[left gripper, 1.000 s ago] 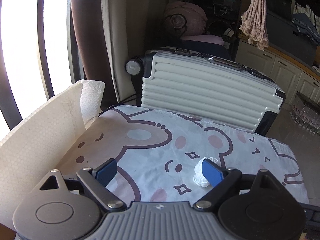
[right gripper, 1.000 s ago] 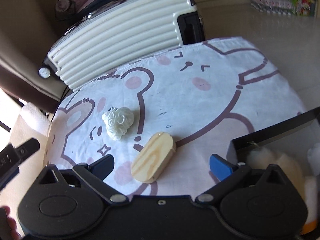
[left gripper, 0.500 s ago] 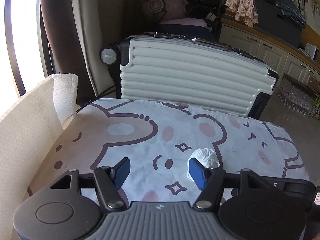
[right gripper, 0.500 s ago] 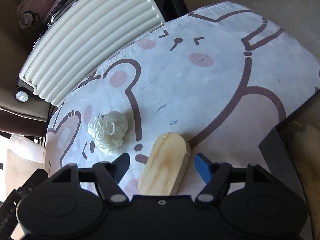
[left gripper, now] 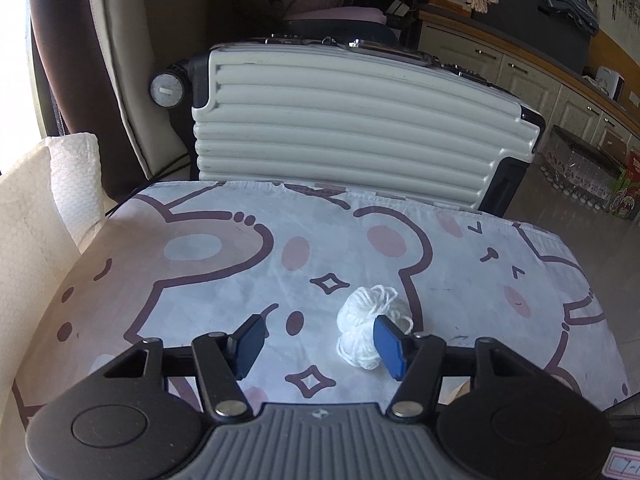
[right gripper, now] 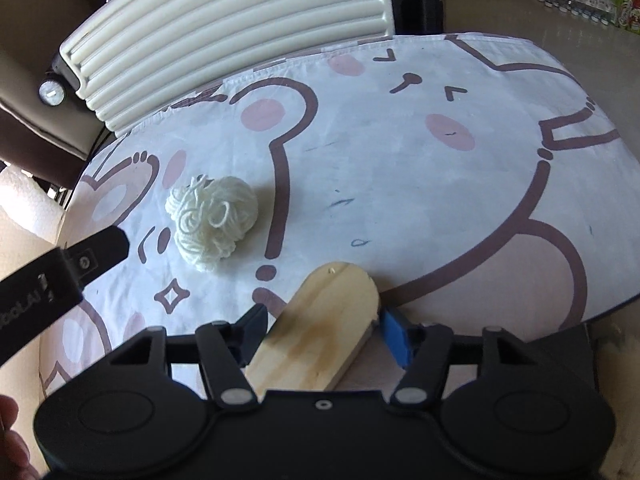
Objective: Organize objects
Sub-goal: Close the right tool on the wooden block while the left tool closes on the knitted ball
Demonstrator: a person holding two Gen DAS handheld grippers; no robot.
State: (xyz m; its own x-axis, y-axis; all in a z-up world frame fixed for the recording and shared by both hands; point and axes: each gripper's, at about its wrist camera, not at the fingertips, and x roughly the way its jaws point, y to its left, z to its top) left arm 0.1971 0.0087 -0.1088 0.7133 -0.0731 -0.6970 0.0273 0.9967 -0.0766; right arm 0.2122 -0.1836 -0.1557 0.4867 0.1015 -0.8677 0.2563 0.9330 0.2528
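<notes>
Item 1, nearest: right hand-held gripper (right gripper: 322, 334). Jaws are closing around a wooden block (right gripper: 320, 340) lying flat on the cartoon-print cloth (right gripper: 400, 168) covering the counter. The blue pad on one side is reaching the block's edge; the other pad is partly hidden, so a firm clamp cannot be confirmed. Compared with a second ago, the gripper is sitting lower, the jaws are standing much narrower, and the block is now lying between them rather than ahead of them.

Item 2: left hand-held gripper (left gripper: 318, 344). Jaws are closing, pads apart, with a ball of white yarn (left gripper: 370, 330) resting on the cloth just inside one pad, off-centre; nothing is clamped. A second ago the yarn was partly hidden behind that pad and the jaws were wider.

Judgement: both pickups are beginning; neither thing is lifted.

Item 3, far: a ribbed white suitcase (left gripper: 352, 128) is standing behind the counter, as before.
</notes>
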